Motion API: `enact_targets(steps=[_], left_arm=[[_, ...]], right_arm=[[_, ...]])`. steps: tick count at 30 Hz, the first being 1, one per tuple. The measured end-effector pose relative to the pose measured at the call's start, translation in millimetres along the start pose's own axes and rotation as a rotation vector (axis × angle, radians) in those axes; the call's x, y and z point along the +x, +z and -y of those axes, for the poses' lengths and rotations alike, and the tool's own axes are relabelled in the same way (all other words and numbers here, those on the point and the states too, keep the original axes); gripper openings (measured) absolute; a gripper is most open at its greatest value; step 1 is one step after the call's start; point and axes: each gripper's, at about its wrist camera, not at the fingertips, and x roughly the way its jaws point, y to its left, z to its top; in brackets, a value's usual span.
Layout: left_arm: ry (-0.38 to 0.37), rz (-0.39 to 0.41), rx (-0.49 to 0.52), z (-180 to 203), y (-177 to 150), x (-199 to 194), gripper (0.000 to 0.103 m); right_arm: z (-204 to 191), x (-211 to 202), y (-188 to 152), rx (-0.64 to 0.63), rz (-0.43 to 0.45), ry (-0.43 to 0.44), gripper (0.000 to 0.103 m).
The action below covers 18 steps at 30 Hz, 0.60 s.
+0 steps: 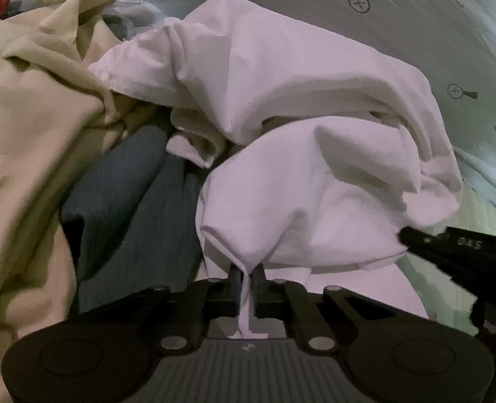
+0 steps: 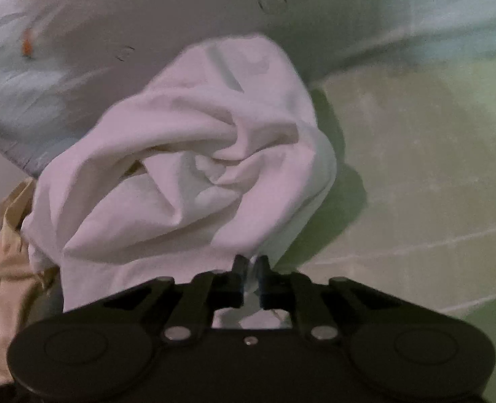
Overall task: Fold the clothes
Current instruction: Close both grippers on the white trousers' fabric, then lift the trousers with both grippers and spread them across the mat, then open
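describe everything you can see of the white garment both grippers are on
The white garment is a thin, soft-looking woven piece, crumpled into loose folds with a stitched hem showing near the front. It lies bunched on the pale printed bedding, its left side resting against a teal garment and a cream garment. The left gripper is shut on a gathered fold of its near edge, and the right gripper is shut on another part of that edge.

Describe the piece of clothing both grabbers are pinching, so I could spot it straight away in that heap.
Start at the pale printed bedsheet and find the heap of laundry on it. Beside the cream garment and the dark teal one lies a crumpled white garment, pinched by the left gripper and the right gripper. It is the only white piece.
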Motion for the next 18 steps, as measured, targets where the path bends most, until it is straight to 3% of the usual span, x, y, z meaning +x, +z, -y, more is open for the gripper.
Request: enact_targets(steps=[3, 9, 18], left_arm=[[-0.006, -0.002, 0.01, 9, -14, -8, 0.002], [-0.072, -0.017, 0.014, 27, -46, -34, 0.001], [-0.2, -0.068, 0.107, 101, -115, -65, 0.001]], right_arm=[[-3, -27, -13, -0.085, 0.043, -0.023, 0.004], [19, -84, -30, -0.112, 0.123, -0.079, 0.003], [70, -162, -31, -0.127, 0.23, -0.212, 0.002]])
